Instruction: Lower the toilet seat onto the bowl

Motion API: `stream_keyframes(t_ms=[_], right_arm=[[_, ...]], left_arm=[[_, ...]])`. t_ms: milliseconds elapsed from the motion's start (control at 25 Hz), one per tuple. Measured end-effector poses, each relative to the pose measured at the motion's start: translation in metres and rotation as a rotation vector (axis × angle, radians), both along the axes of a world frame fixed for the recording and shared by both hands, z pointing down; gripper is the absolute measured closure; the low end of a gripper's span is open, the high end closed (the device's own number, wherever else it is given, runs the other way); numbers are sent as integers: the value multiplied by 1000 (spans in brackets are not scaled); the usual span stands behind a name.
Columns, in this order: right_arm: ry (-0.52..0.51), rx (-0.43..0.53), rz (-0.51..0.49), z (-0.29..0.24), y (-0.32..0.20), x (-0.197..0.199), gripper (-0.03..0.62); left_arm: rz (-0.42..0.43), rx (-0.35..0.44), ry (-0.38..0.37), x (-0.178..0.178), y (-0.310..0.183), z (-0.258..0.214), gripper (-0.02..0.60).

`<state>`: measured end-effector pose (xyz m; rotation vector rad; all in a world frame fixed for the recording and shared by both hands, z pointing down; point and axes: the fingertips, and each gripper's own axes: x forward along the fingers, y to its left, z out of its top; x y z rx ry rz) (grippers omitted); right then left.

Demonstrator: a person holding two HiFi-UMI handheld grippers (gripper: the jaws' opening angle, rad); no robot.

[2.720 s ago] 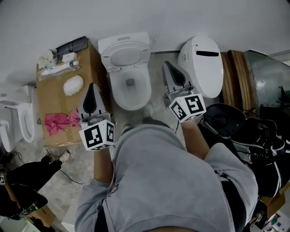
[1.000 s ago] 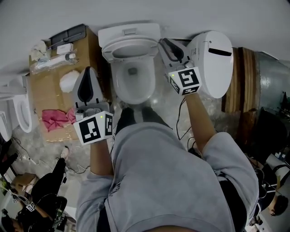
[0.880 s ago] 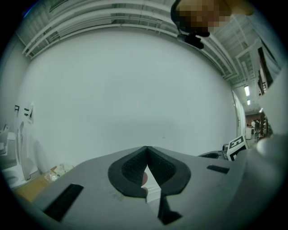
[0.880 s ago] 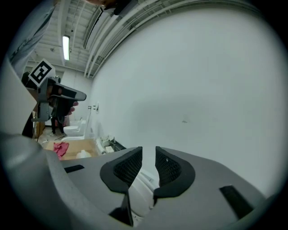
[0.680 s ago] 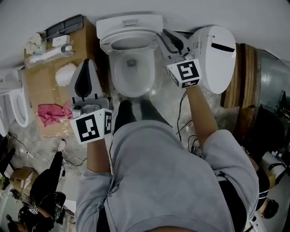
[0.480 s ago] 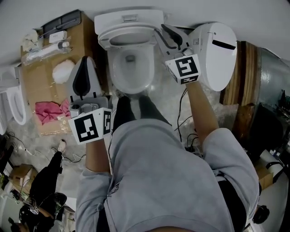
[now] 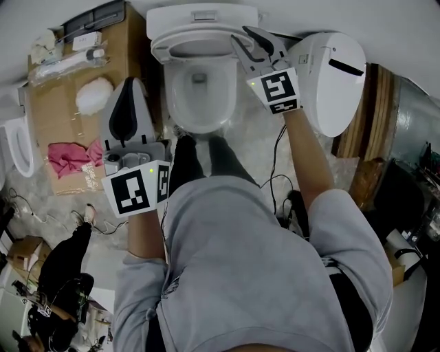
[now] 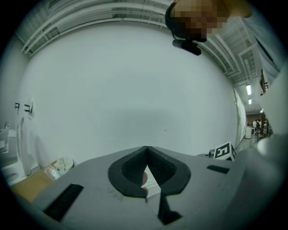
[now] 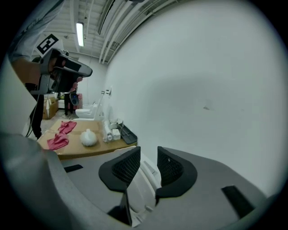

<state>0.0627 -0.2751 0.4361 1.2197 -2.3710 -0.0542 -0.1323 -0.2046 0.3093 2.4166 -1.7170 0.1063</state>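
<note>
Seen from above, a person in a grey shirt [image 7: 261, 275] stands facing a white toilet at 12 o'clock, a gripper in each hand. The toilet seat [image 7: 162, 51] shows as a white ring over the rear of the bowl [image 7: 173, 104], just in front of the tank [image 7: 203, 14]; from this angle it is unclear whether it lies flat on the rim. The right gripper [image 7: 242, 36] sits at 1 o'clock, by the seat's right rear edge. Its jaws have just been opening and now stand apart; white toilet parts show in the gap, with neither pad pressing on them. The left gripper [image 7: 133, 86] is at 10 o'clock, left of the bowl and well apart from it, its jaws pressed together at the tips with nothing held. A cardboard box [image 7: 48, 117] at 10 o'clock carries a pink cloth [image 7: 65, 157]. A separate white toilet lid [image 7: 337, 82] stands at 2 o'clock, just beside the right gripper's marker cube [image 7: 278, 89].
</note>
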Motion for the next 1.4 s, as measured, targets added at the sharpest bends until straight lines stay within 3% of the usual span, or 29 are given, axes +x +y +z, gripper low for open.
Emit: stream_keyframes(t_ms=[1000, 1400], right_arm=[[174, -159, -90, 102, -25, -7, 476], [216, -178, -87, 119, -25, -5, 477]], left_arm=[[-10, -56, -2, -7, -1, 25, 581], [-17, -65, -5, -12, 1, 30, 581]])
